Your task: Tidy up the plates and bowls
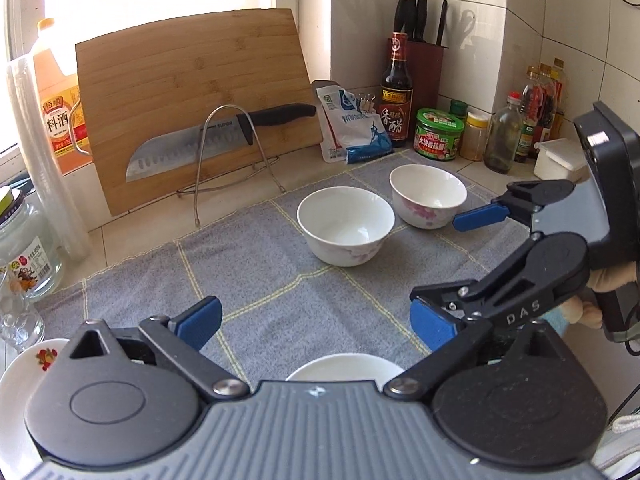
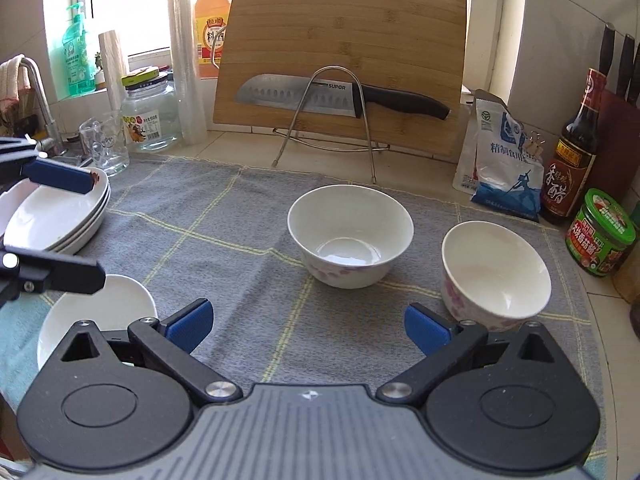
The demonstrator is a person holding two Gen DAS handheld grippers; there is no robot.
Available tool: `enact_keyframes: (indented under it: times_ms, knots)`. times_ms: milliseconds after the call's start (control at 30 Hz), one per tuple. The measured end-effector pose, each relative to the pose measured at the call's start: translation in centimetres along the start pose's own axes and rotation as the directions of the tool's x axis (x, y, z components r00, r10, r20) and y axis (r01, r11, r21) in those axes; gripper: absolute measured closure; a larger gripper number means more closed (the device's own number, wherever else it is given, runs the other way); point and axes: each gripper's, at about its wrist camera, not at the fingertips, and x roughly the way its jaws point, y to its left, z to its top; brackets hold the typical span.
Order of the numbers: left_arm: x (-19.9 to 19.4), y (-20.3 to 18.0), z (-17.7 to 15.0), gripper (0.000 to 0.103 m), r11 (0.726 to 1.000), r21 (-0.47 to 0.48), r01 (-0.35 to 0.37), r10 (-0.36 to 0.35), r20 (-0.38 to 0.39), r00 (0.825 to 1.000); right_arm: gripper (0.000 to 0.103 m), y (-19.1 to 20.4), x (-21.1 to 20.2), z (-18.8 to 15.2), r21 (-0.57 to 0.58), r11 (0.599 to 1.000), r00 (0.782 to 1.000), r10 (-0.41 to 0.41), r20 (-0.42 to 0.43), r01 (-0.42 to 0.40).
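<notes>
Two white bowls with pink flowers stand upright on a grey checked cloth [image 2: 240,240]: a wider bowl [image 2: 350,236] [image 1: 346,224] in the middle and a taller bowl [image 2: 496,272] [image 1: 428,196] to its right. A third white bowl [image 2: 96,312] [image 1: 344,366] sits at the near left, under my left gripper. A stack of white plates [image 2: 56,216] [image 1: 20,376] stands at the far left. My left gripper [image 1: 316,324] is open and empty. My right gripper [image 2: 308,328] is open and empty, short of the two bowls; it also shows in the left wrist view [image 1: 456,264].
A bamboo cutting board [image 2: 344,60] with a knife [image 2: 340,94] on a wire rack stands behind the cloth. Glass jar [image 2: 150,114] and glass cup [image 2: 106,146] at back left. Salt bag [image 2: 500,164], vinegar bottle [image 2: 572,152], green-lidded jar [image 2: 600,232] and knife block at right.
</notes>
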Motion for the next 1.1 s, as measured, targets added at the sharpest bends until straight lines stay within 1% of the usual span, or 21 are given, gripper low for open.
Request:
enact_keyframes:
  times_ms: [200, 367, 600, 767, 833, 933, 967, 1033, 1067, 1100]
  knots:
    - [2.9, -0.3, 2.3, 0.002, 1.000, 0.020, -0.001, 0.001, -0.002, 1.000, 0.000, -1.4, 0.9, -0.1, -0.013, 1.000, 1.000, 0.026, 0.011, -0.026]
    - [5.8, -0.3, 4.0, 0.002, 0.999, 0.036, 0.003, -0.002, -0.023, 1.000, 0.000, -2.6, 1.8, 0.2, -0.022, 0.998, 0.998, 0.053, 0.024, -0.052]
    - [10.3, 0.0, 6.0, 0.002, 0.999, 0.046, 0.007, -0.003, -0.067, 0.998, 0.000, -3.3, 3.8, 0.4, -0.047, 0.998, 0.999, 0.038, 0.018, -0.037]
    - [12.9, 0.2, 6.8, 0.003, 0.999, 0.049, 0.016, -0.012, -0.093, 0.996, 0.000, -3.2, 5.4, 0.8, -0.104, 0.994, 0.999, 0.029, 0.016, -0.027]
    - [14.0, 0.3, 7.0, 0.004, 0.998, 0.048, 0.031, -0.025, -0.112, 0.993, 0.000, -3.1, 5.8, 0.9, -0.126, 0.992, 1.000, 0.021, 0.022, -0.018]
    - [15.4, 0.3, 7.1, 0.007, 0.998, 0.047, 0.052, -0.045, -0.141, 0.989, 0.000, -3.3, 6.4, 1.2, -0.132, 0.991, 0.999, 0.030, 0.026, -0.026]
    - [15.8, 0.4, 7.1, 0.009, 0.997, 0.042, 0.060, -0.053, -0.148, 0.988, 0.000, -3.4, 6.6, 1.4, -0.130, 0.991, 0.999, 0.034, 0.026, -0.031]
    - [16.8, 0.7, 7.2, 0.018, 0.997, 0.026, 0.075, -0.069, -0.170, 0.983, 0.000, -3.4, 6.9, 1.6, -0.135, 0.990, 0.999, 0.033, 0.026, -0.029]
    - [17.1, 0.7, 7.3, 0.024, 0.996, 0.021, 0.083, -0.078, -0.177, 0.981, 0.000, -3.4, 7.0, 1.7, -0.143, 0.989, 0.999, 0.031, 0.028, -0.027]
    - [17.3, 0.8, 7.3, 0.026, 0.996, 0.020, 0.090, -0.085, -0.181, 0.980, 0.000, -3.4, 7.2, 1.8, -0.152, 0.988, 0.999, 0.031, 0.027, -0.026]
